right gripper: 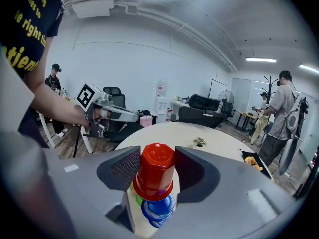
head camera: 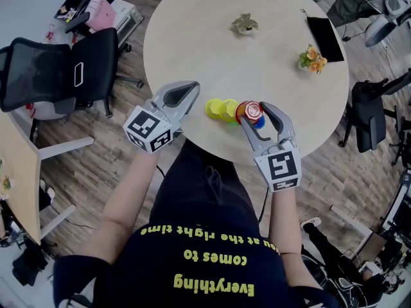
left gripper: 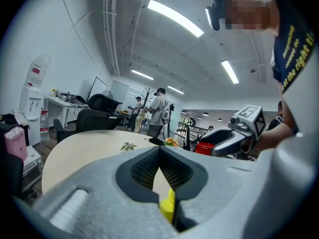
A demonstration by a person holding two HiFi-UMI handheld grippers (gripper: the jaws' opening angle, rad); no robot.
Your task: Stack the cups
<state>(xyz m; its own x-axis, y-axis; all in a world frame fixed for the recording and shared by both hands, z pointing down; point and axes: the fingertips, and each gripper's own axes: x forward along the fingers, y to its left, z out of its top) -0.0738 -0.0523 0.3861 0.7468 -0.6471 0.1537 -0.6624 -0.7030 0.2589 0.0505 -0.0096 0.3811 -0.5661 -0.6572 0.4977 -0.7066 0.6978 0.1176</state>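
round table (head camera: pixel 192 37) spreading beneath the right gripper (head camera: pixel 257 112) | small green plant (head camera: pixel 244 24) sitting well ahead of it | orange flowers (head camera: pixel 313 59) and black tablet (head camera: pixel 324 38) lying ahead to its right | black office chair (head camera: pixel 61 72) standing well left of the left gripper (head camera: pixel 194 88) | person (right gripper: pixel 283 116) with backpack standing far beyond

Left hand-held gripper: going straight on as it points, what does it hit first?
Likely the yellow cup, seen low just past the shut left hand-held gripper. It sits below the tip line, so the gripper may clear it and reach the round table instead; depth is unclear.
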